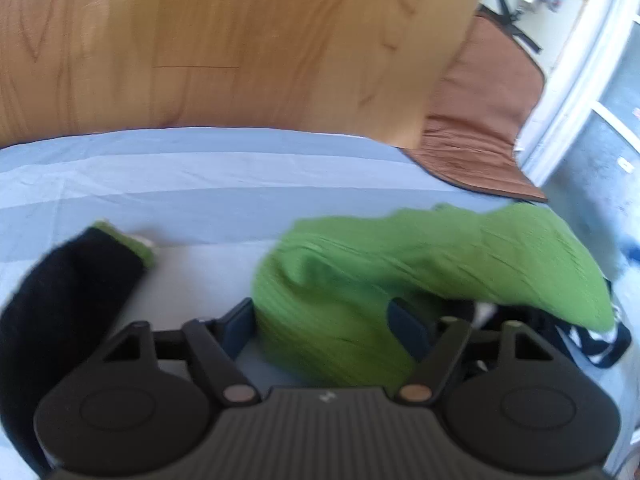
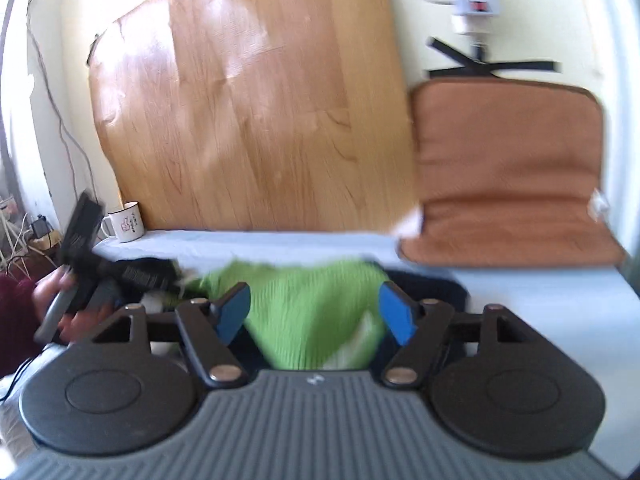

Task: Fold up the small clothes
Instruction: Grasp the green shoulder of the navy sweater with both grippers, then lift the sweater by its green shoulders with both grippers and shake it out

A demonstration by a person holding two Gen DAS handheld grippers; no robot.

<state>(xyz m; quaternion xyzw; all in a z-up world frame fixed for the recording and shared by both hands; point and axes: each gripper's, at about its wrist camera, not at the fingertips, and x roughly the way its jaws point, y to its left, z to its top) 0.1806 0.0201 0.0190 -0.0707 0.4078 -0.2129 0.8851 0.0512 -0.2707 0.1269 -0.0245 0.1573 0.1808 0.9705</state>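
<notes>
Both the left tongs point(image 1: 324, 320) and right tongs point(image 2: 316, 312) stand released astride the green garment point(image 1: 400, 264); each should clench one edge squarely before folding.

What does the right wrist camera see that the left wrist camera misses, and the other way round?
Only the right wrist view shows the white mug at the far left of the bed, the person's hand holding the other gripper, and a wall-mounted white device. Only the left wrist view shows the black garment with a green edge and a striped black-and-white cloth. Both show the green ribbed garment between open jaws, the light blue sheet, the wooden board and the brown cushion.
</notes>
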